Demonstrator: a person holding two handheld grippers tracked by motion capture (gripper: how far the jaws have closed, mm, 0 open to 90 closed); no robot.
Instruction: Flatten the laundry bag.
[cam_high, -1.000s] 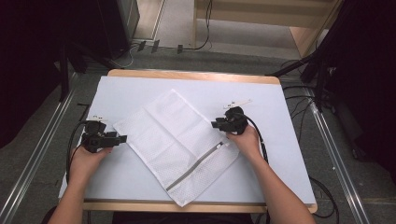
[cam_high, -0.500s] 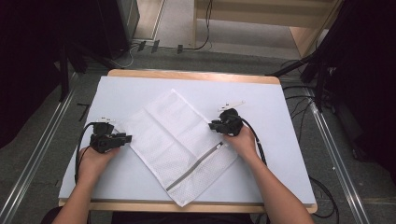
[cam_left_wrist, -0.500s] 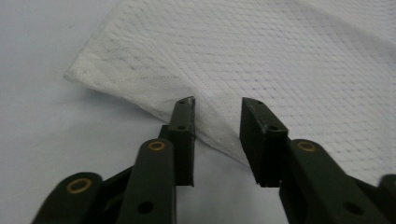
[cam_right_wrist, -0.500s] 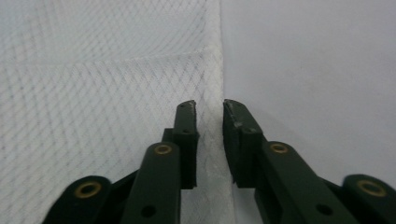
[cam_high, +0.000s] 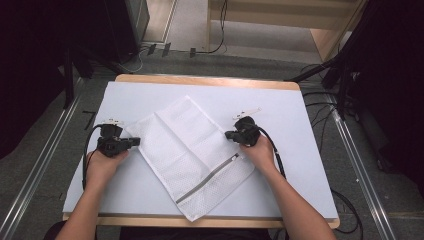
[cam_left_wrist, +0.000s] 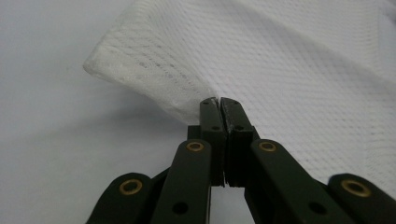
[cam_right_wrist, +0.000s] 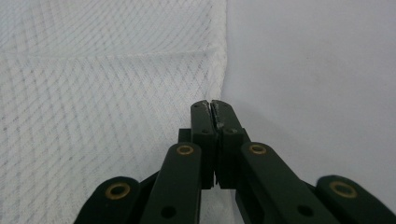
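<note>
Both grippers have closed in on the white mesh laundry bag (cam_high: 192, 155) since a second ago: the left one has slid inward to the bag's left corner, and the right one has edged to its right corner. Beneath them, the table (cam_high: 300, 125) has a pale blue-white top, and the bag lies flat on it, turned like a diamond between the two sets of fingers, with its grey zipper (cam_high: 207, 179) running along the edge nearest the person.

In the left gripper view, the left gripper (cam_left_wrist: 219, 101) has its fingers pressed together, pinching the bag's hem right at their tips; the corner of the mesh (cam_left_wrist: 140, 70) lifts slightly off the table just beyond and to the left of them.

In the right gripper view, the right gripper (cam_right_wrist: 211, 103) also has its fingers pressed together, at the bag's seamed edge (cam_right_wrist: 219, 70), which runs straight ahead from the tips. Whether cloth is caught between them cannot be told.
</note>
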